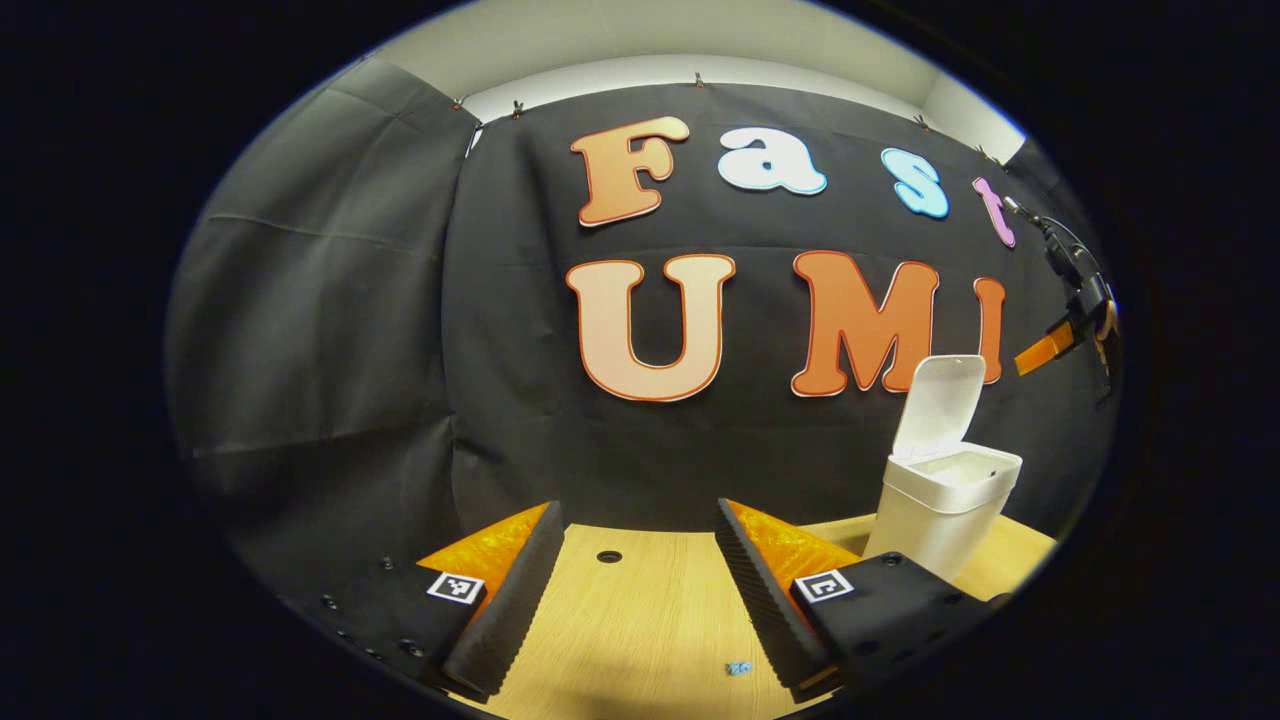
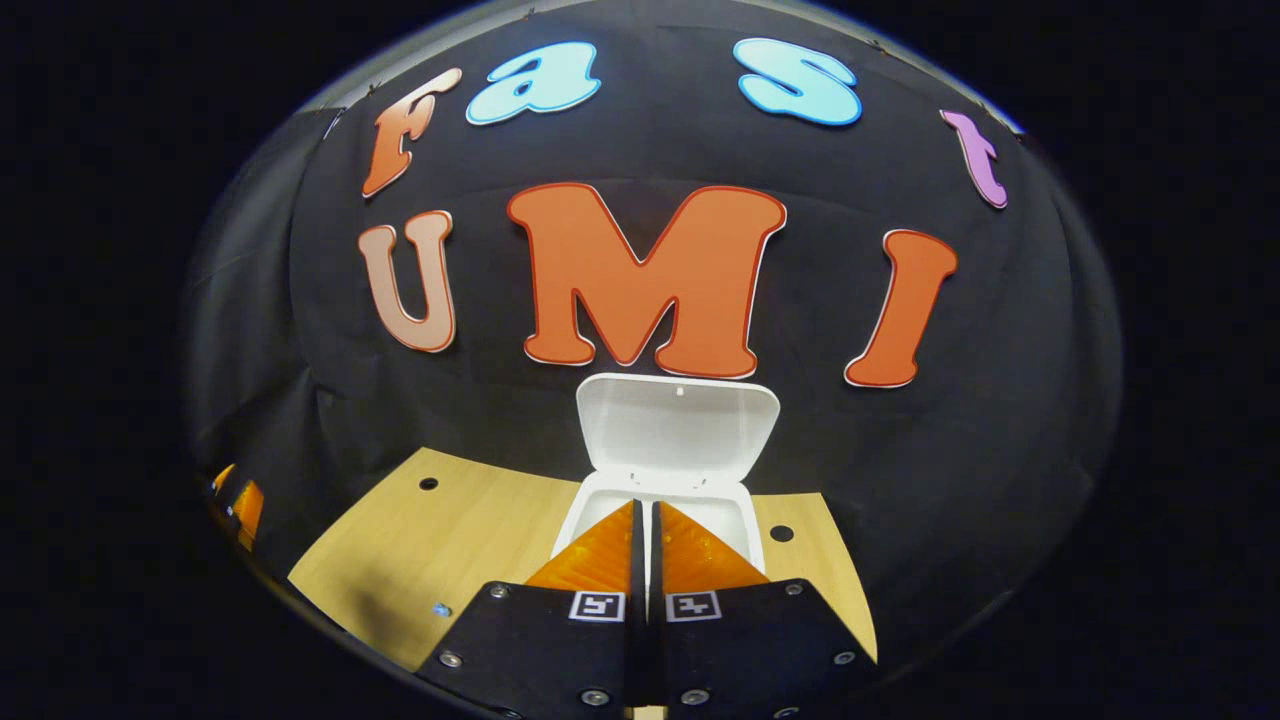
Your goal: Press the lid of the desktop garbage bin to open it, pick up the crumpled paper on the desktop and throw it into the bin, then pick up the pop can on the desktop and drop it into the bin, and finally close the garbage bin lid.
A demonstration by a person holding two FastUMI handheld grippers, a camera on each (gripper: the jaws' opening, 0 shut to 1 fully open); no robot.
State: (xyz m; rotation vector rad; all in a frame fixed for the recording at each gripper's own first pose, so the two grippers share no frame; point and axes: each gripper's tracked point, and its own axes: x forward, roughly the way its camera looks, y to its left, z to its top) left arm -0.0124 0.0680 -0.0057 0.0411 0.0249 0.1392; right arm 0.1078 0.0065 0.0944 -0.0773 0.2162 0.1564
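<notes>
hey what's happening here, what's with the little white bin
A person is working with a handheld gripper in each hand at a wooden table. The white desktop bin stands with its lid flipped up. The right gripper hangs just above the bin's open mouth, jaws closed together with nothing visible between them. The left gripper is off to the side over the table, jaws open and empty. A small blue scrap lies on the table.
</notes>
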